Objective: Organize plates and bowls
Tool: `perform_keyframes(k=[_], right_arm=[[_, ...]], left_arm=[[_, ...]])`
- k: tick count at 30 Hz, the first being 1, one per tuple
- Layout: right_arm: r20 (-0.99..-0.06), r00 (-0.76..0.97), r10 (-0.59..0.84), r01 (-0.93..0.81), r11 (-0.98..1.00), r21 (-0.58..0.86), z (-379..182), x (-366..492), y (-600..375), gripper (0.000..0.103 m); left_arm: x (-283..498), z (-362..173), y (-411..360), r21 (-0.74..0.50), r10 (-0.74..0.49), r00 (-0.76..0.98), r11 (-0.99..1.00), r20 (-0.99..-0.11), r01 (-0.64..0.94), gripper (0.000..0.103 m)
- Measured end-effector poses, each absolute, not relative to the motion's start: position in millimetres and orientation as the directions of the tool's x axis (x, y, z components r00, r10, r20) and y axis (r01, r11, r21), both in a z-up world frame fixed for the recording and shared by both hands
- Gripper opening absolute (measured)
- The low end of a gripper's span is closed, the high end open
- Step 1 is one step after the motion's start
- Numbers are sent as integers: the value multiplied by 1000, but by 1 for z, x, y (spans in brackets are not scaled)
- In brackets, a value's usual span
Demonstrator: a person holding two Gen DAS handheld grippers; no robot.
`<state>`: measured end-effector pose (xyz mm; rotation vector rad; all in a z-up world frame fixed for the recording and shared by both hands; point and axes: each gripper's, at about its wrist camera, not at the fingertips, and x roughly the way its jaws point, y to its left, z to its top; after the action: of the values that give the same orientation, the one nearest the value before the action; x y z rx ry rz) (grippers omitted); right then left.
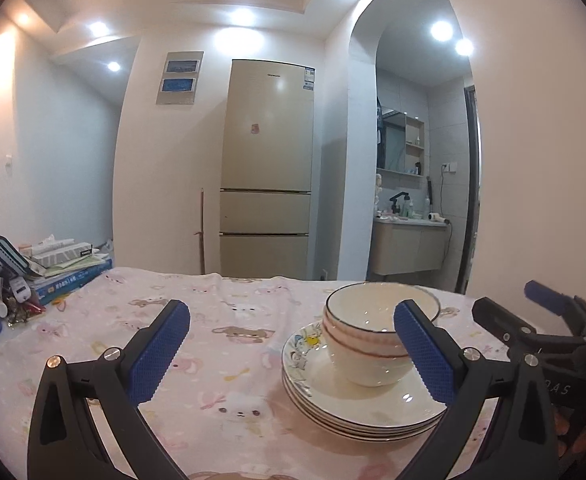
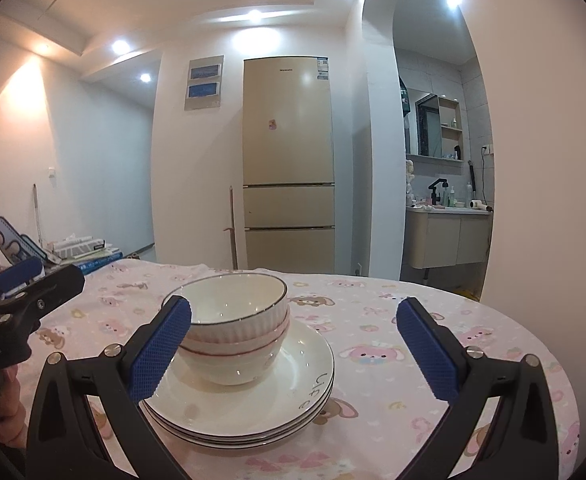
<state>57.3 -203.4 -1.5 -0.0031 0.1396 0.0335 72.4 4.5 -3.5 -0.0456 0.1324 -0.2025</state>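
Through my left camera, my left tongs [image 1: 291,354] stand wide apart, gripping nothing. The bowls [image 1: 373,340] sit nested on the stack of plates [image 1: 357,404] on the pink tablecloth [image 1: 221,360], just right of my fingers, so the sorting looks finished. My right finger hides part of the bowls.

Through my right camera, my right tongs [image 2: 293,350] gape empty too. The bowls [image 2: 237,332] and plates [image 2: 261,404] lie toward the left finger, which covers their near left side. I cannot count the plates surely.

Glossy glazed bowls [image 2: 235,320] and plates [image 2: 253,400] gleam on soft matt cloth [image 2: 393,360]; lower-frame pads [image 1: 165,352] look rough, rubbery.
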Motion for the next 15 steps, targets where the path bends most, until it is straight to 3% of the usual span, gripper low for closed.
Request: perform_keyframes(k=[9, 15], right_arm=[[-192, 980, 44, -50, 998, -23, -12, 60, -201, 103], [-261, 964, 43, -45, 999, -3, -18, 71, -206, 103]], left_arm=[[82, -19, 2, -46, -206, 963, 978, -173, 202, 103], [98, -26, 4, -49, -163, 954, 987, -251, 156, 103]])
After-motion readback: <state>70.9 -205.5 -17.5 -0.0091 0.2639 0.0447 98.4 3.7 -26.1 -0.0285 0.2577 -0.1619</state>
